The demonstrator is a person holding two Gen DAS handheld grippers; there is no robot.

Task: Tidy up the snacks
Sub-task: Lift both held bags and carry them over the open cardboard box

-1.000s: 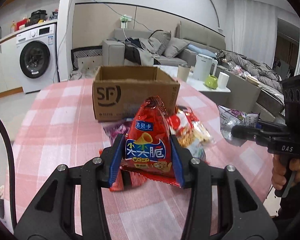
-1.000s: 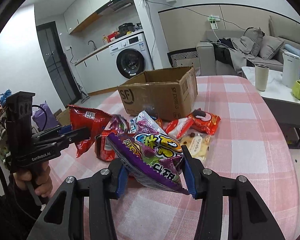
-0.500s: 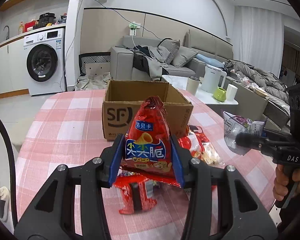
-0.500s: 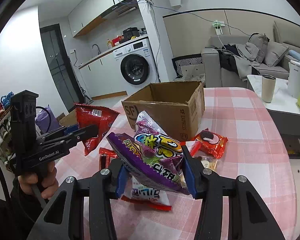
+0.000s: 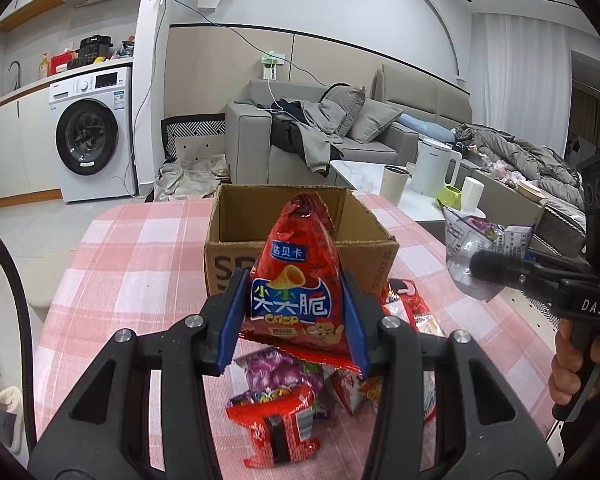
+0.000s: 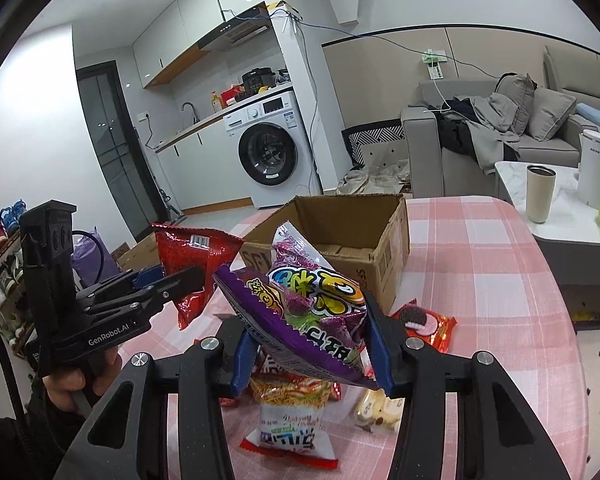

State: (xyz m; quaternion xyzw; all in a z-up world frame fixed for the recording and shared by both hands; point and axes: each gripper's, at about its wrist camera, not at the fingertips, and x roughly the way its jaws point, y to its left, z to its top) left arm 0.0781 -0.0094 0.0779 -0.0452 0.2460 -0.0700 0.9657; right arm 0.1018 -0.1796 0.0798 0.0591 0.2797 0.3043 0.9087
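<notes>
Glossy red foil, a tapering crisp bag (image 5: 297, 280), is pinched upright in the left hand-held gripper (image 5: 293, 320). The right hand-held gripper (image 6: 310, 340) clamps a crinkled purple candy bag (image 6: 308, 312). Both hang before the open corrugated cardboard box (image 5: 364, 232) on the pink checked counter (image 5: 139, 248).

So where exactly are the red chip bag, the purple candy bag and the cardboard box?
red chip bag (image 5: 295, 280), left wrist view, on its printed front between the blue pads.
purple candy bag (image 6: 312, 312), right wrist view, on its colourful front.
cardboard box (image 6: 392, 256), right wrist view, on its outer side wall.

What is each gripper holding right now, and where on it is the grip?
Left gripper: red crisp bag, jaws clamping its lower sides. Right gripper: purple candy bag, gripped across its middle.
</notes>
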